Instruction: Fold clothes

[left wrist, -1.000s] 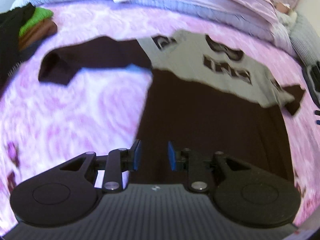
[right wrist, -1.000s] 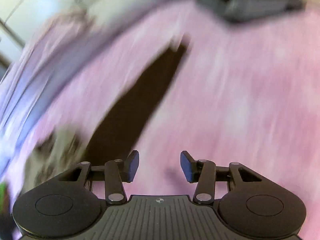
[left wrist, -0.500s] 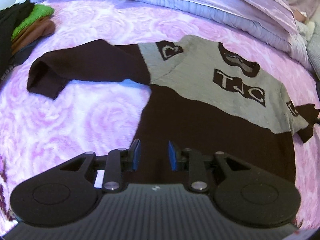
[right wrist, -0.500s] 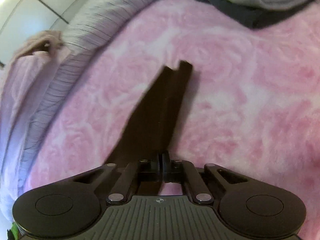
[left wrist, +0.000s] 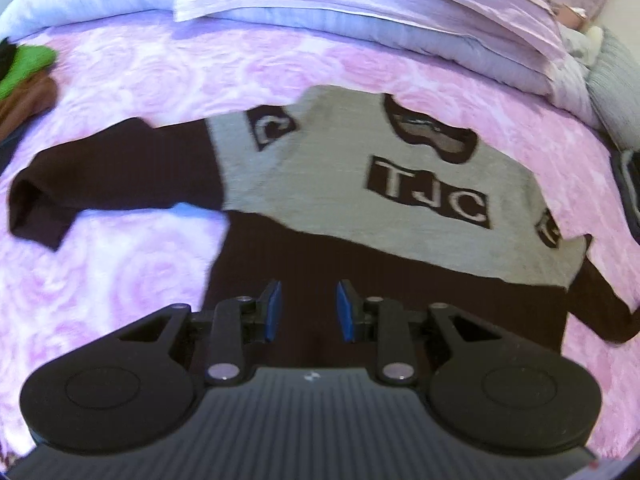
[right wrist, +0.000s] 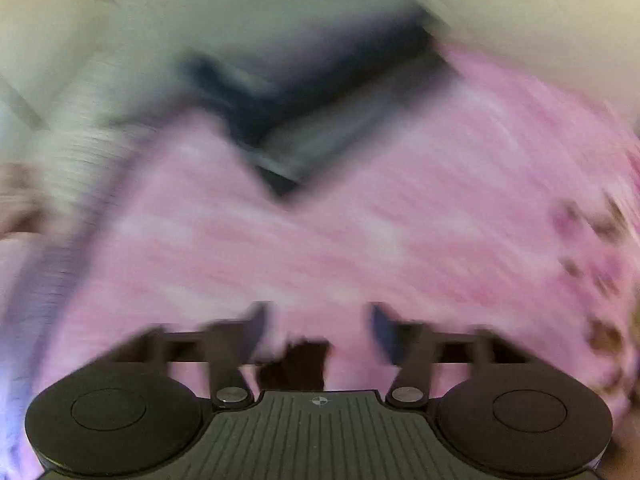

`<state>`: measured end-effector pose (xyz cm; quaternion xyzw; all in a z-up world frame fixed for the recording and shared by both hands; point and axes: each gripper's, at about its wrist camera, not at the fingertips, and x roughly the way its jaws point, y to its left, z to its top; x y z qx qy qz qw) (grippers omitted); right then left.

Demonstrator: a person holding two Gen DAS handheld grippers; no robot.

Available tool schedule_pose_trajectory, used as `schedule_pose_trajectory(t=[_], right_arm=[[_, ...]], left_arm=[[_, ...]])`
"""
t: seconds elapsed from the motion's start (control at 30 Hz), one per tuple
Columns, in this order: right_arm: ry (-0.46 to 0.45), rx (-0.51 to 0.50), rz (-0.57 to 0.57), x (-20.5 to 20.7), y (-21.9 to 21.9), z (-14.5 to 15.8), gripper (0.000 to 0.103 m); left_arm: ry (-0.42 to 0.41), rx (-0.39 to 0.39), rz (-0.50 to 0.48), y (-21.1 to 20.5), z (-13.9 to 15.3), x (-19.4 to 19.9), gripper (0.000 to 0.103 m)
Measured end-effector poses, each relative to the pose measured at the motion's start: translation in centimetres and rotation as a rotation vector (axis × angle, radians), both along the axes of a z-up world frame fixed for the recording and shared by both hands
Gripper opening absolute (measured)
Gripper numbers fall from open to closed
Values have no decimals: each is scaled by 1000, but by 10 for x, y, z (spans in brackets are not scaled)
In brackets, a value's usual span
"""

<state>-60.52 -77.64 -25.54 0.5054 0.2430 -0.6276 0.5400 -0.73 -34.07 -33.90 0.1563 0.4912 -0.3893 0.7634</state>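
A dark brown and grey sweater (left wrist: 360, 200) lettered "TJC" lies spread flat, front up, on the pink rose-patterned bedspread (left wrist: 120, 280). Its left sleeve (left wrist: 100, 176) stretches out to the left; its right sleeve (left wrist: 600, 304) bends near the right edge. My left gripper (left wrist: 308, 308) hovers open over the dark lower body, nothing between its blue pads. The right wrist view is heavily blurred: my right gripper (right wrist: 316, 324) is open over the bedspread, with a dark sleeve end (right wrist: 300, 364) lying just below the gap.
Lilac pillows and a folded duvet (left wrist: 360, 12) line the far side of the bed. A pile of green, brown and black clothes (left wrist: 24, 76) sits at the far left. A dark and grey folded stack (right wrist: 320, 120) lies ahead of the right gripper, blurred.
The right gripper was shut on the dark sleeve half a second ago; it is now open and swinging fast. The left gripper has drifted slightly closer to the sweater, still open.
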Motion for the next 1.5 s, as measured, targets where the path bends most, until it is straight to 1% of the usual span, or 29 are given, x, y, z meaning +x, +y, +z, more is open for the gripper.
schedule_pose_trajectory(t=[0.03,0.1,0.2,0.27,0.33,0.4,0.47,0.5,0.53,0.6,0.63,0.67,0.7,0.8,0.87,0.93,1.0,1.07,1.1,1.13,1.17,1.2,1.23,1.3,1.33,1.37,1.4,1.47,1.5], right_arm=[[-30,25,-45,-18,9,-16,61],[-109,59,-83,-45,32,-40,61],[-227,59,-76,-66,71,-75,61],[-266,60,-54,-64,83,-93,61],[-317,1,-30,-54,82,-96,61],[-343,-60,-1,-34,68,-98,61],[-302,-36,68,-4,50,-99,61],[-262,-17,105,11,42,-100,61],[-190,3,137,29,37,-100,61],[-104,20,215,54,30,-105,59],[-31,40,242,64,29,-108,51],[19,40,252,68,31,-109,10],[51,44,245,66,35,-107,2],[-54,6,45,19,71,-96,2],[-103,-36,-110,-14,107,-92,2],[-154,-49,-258,-43,146,-102,2],[-154,-38,-385,-57,177,-118,2],[-203,-98,-425,-62,196,-130,2],[-200,-114,-419,-61,199,-130,3],[-184,-112,-414,-58,198,-128,5],[-161,-93,-406,-54,195,-122,11],[-116,-65,-393,-49,191,-116,19],[-50,-48,-396,-43,191,-106,24],[79,-54,-422,-30,199,-87,54],[117,-57,-432,-23,203,-81,58],[135,-61,-442,-16,211,-75,62],[124,-58,-440,-10,219,-72,63],[75,-19,-413,8,229,-77,63],[52,1,-397,18,235,-80,63]], left_arm=[[0,5,-13,-2,-1,-3,26],[0,24,-28,-4,-4,-6,26],[17,55,-15,-3,-11,-7,26],[18,71,-7,-3,-13,-8,26],[10,80,-15,-3,-14,-11,26],[1,86,-24,-5,-14,-13,26],[1,85,-23,-6,-13,-14,27],[1,82,-19,-5,-13,-15,27],[0,80,-13,-5,-12,-15,27],[1,74,-1,-2,-10,-14,27],[1,70,5,0,-9,-13,27],[-1,69,10,3,-7,-11,27],[-5,66,20,9,-5,-8,27],[-6,63,64,28,-1,4,27],[-3,61,106,43,-2,16,27],[6,62,144,59,-4,28,27],[16,70,166,72,-8,42,27],[4,94,177,84,-13,56,28],[-10,111,185,91,-15,65,29],[-27,117,189,99,-16,73,35],[-51,121,193,104,-16,80,39],[-85,128,195,111,-16,88,46],[-118,136,198,116,-17,98,51],[-166,142,201,125,-20,117,53],[-184,142,199,127,-23,129,55],[-202,145,195,127,-27,138,57],[-225,149,197,127,-31,148,62],[-255,154,228,125,-41,166,64],[-251,150,253,126,-47,177,64]])
